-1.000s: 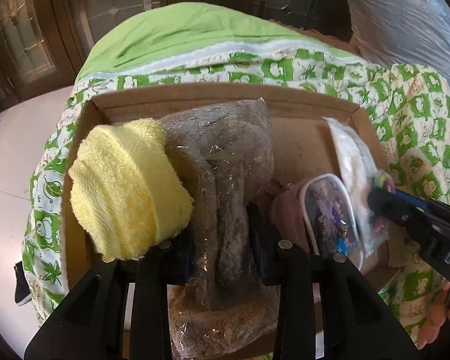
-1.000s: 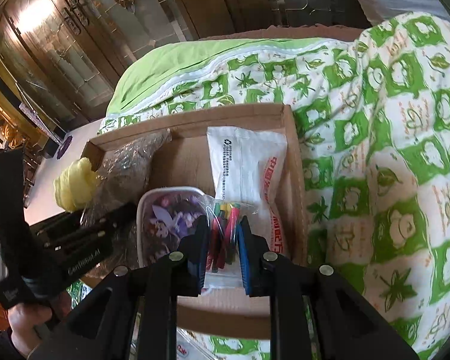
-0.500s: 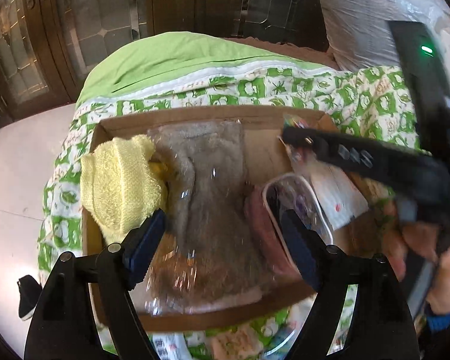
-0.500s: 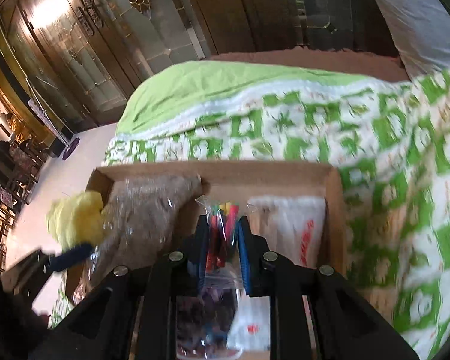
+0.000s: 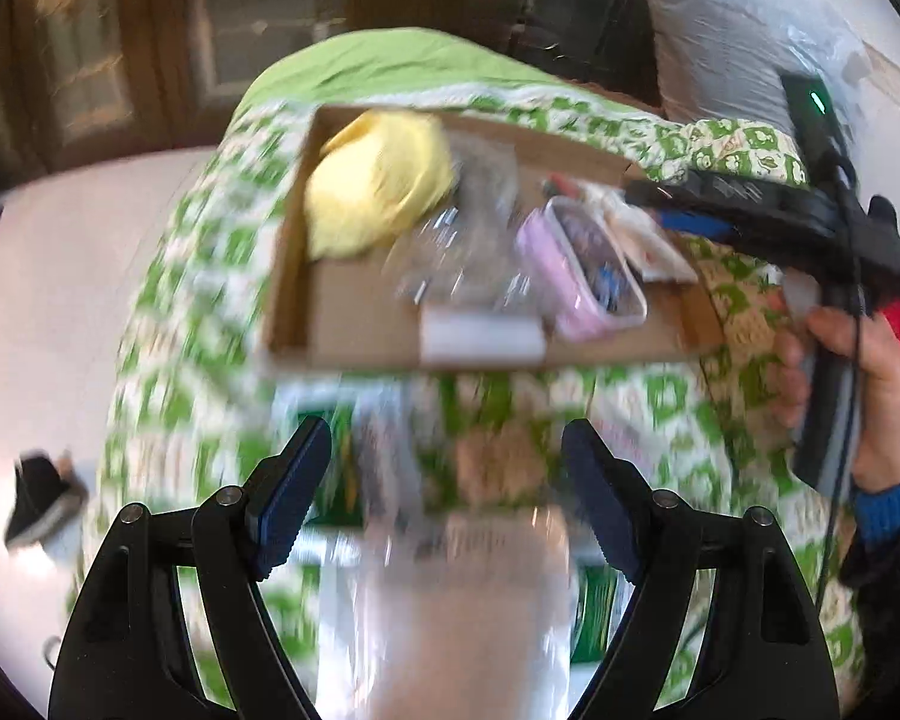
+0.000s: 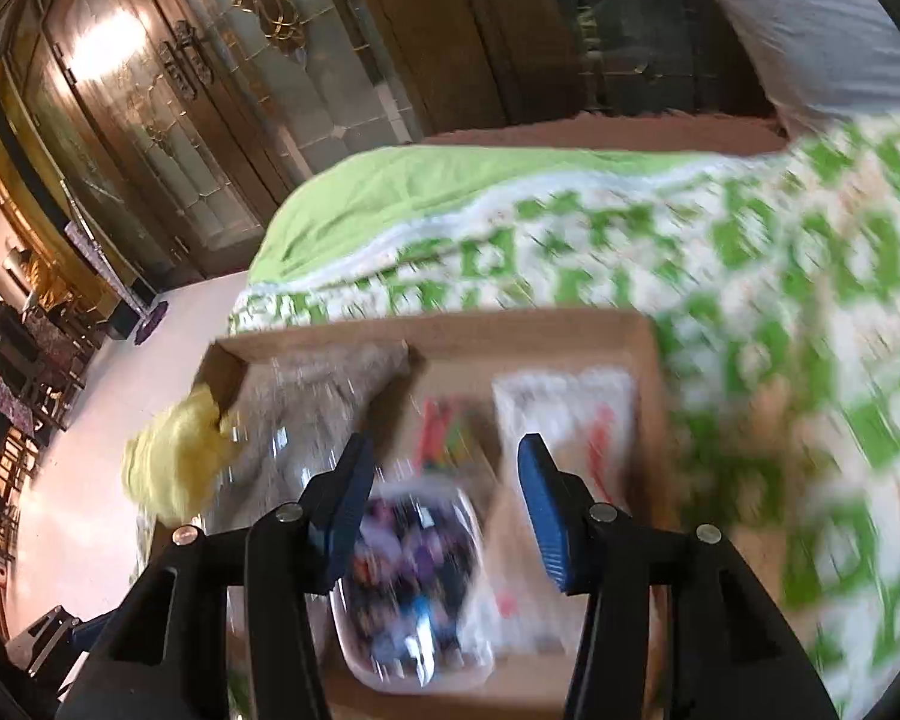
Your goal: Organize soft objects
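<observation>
Currently: left gripper [image 5: 444, 483] spread wide, empty, above green-patterned quilt [image 5: 168, 324]. Right gripper [image 6: 444, 495] jaws just opening, parted over cardboard box [image 6: 468, 333]; pen packet [image 6: 447, 438] released inside, beside yellow towel [image 6: 174, 468].

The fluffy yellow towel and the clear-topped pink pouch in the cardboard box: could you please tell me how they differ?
The fluffy yellow towel is a plain, rounded bundle, while the clear-topped pink pouch is a flatter, oblong case with a colourful print showing through. The towel sits at the box's left end, bulging over its wall; the pouch lies toward the right, low inside. Both rest in the shallow cardboard box, untouched by either gripper.
</observation>
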Tool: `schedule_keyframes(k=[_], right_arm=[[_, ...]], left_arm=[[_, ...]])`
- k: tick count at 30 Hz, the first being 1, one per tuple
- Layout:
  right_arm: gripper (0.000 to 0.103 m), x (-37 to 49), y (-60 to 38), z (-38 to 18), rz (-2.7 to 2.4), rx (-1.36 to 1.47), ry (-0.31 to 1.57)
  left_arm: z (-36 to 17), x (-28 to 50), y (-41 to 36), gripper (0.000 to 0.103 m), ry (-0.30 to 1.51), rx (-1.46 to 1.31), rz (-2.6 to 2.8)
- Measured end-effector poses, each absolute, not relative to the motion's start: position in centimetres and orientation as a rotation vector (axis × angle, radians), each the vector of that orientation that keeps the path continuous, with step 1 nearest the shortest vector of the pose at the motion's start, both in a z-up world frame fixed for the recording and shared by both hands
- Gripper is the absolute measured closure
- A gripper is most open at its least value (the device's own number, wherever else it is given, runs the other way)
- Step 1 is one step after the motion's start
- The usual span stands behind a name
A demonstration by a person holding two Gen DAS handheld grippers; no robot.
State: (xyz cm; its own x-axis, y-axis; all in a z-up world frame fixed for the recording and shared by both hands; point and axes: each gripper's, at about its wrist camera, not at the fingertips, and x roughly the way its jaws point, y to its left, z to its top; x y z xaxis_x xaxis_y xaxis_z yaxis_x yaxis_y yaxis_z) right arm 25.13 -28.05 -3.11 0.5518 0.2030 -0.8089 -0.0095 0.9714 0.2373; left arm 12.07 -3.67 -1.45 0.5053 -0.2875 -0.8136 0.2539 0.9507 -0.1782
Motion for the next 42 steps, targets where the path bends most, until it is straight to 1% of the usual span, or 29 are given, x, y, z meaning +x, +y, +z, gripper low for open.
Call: schedule_keyframes(k=[2,3,4,6,15,20,21,22,24,29,35,39,42], right_arm=[[0.052,22.8,-28.7,-3.6,0.11,0.242,1.032],[0.051,21.3,-28.9,-4.0,0.105,0.256,1.058],[0.046,20.0,-29.0,-4.5,0.102,0.261,1.083],[0.044,18.1,-28.8,-5.4,0.103,0.266,1.129],[0.042,15.5,-25.2,-4.4,0.154,0.173,1.108],[0.042,14.3,-23.7,-5.5,0.191,0.169,1.163],[0.041,14.1,-23.5,-6.0,0.195,0.159,1.176],[0.037,13.7,-23.3,-6.3,0.196,0.153,1.184],[0.029,13.7,-22.9,-7.0,0.195,0.143,1.201],[0.029,14.3,-22.8,-8.9,0.161,0.182,1.251],[0.027,15.2,-23.5,-9.9,0.094,0.285,1.292],[0.021,16.3,-23.4,-10.4,0.018,0.379,1.325],[0.021,17.2,-22.3,-11.0,-0.006,0.297,1.341]], left_arm=[[-1.4,10.8,-2.9,0.023,0.991,-0.057,-0.318],[-1.3,10.1,-2.5,0.023,0.988,-0.066,-0.315],[-1.3,9.6,-2.2,0.023,0.984,-0.072,-0.314],[-1.3,8.8,-1.7,0.023,0.974,-0.082,-0.304],[-2.3,7.7,-1.1,0.023,1.022,-0.087,-0.298],[-2.9,7.7,-1.0,0.023,1.052,-0.102,-0.309],[-3.2,7.7,-1.2,0.023,1.065,-0.105,-0.32],[-3.5,7.6,-1.4,0.023,1.077,-0.11,-0.332],[-4.1,7.7,-1.6,0.023,1.1,-0.12,-0.347],[-4.6,9.0,-0.4,0.023,1.116,-0.175,-0.308],[-2.9,11.7,-0.4,0.023,1.078,-0.136,-0.295],[-2.5,12.7,-0.8,0.023,1.059,-0.076,-0.299],[-3.7,11.9,-1.2,0.023,1.086,-0.058,-0.335]])
